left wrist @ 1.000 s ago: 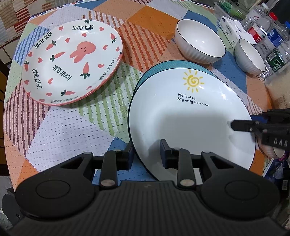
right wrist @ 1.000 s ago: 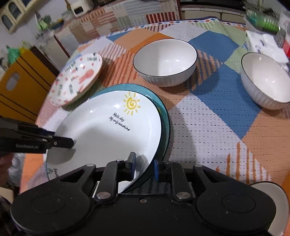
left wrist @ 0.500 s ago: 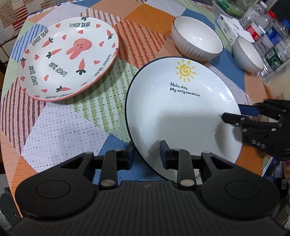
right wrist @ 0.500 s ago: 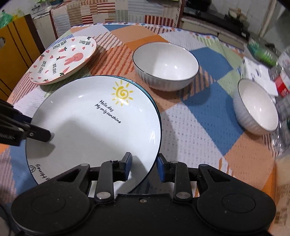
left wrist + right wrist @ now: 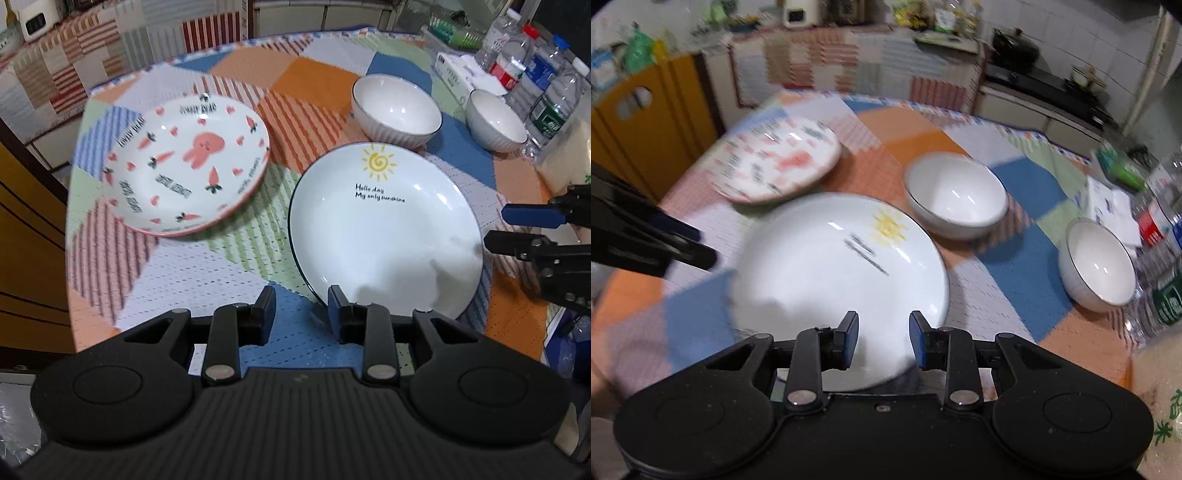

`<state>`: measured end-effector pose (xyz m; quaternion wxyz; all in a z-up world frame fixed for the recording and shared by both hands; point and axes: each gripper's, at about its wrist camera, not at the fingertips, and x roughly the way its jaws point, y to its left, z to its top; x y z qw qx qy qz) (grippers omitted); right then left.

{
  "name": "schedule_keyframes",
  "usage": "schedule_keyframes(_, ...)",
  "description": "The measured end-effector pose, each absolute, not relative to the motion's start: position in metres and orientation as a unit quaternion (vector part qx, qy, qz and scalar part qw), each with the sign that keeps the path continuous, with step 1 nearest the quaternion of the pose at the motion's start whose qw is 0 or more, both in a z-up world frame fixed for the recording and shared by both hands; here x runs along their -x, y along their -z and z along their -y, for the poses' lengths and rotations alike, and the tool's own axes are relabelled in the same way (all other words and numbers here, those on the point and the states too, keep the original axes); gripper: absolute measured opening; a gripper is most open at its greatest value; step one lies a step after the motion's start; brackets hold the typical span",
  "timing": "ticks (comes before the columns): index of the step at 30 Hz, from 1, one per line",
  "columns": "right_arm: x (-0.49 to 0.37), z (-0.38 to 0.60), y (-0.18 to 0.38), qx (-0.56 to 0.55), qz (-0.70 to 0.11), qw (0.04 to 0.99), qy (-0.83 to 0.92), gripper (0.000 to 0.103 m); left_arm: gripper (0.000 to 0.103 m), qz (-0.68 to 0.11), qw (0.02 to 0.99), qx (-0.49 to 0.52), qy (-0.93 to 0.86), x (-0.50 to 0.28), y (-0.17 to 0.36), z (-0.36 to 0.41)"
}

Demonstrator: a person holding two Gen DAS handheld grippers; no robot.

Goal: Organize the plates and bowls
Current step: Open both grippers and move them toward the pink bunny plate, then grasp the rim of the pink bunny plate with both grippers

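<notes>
Sun plate: the white sun plate [image 5: 384, 229] with a yellow sun and dark rim lies flat on the table [image 5: 177, 273], near and right of centre; whether another plate lies under it cannot be told from these views.
Rabbit plate: the rabbit plate [image 5: 186, 168], printed with carrots and hearts, sits alone to the far left, apart from the sun plate.
Near bowl: a white ribbed bowl [image 5: 397, 107] stands just beyond the sun plate's far rim.
Far bowl: a second bowl [image 5: 495, 120] stands to its right, close to the water bottles [image 5: 535, 81] and a tissue box [image 5: 461, 70].
Left gripper: the left gripper [image 5: 301, 312] hovers at the sun plate's near edge, jaws spread and holding nothing.
Right gripper: the right gripper [image 5: 882, 339] sits above the plate's near-right rim, jaws spread and empty; this view is blurred.
Done: the sun plate looks set down and released.
Left: the rabbit plate is not yet stacked with it, and the two bowls are not yet nested.
Likely next: judging by the layout, gathering the rabbit plate onto the sun plate, then one bowl into the other.
</notes>
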<state>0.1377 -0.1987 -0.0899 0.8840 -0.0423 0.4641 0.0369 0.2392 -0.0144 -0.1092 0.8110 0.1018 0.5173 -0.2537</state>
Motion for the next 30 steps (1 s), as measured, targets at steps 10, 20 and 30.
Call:
schedule_keyframes(10,-0.131,0.157,0.027,0.051,-0.41,0.904,-0.107,0.045,0.047,-0.501,0.831,-0.074,0.23,-0.234,0.072,-0.027)
schedule_keyframes(20,-0.19,0.139,0.01,0.033,-0.4,0.897,-0.184,0.06,0.076,-0.472,0.862,-0.056,0.178,-0.27,0.057,-0.087)
schedule_keyframes(30,-0.261,0.151,0.04,0.012,-0.404,0.887,-0.223,0.066,0.086,-0.49,0.856,0.01,0.166,-0.33,0.089,-0.108)
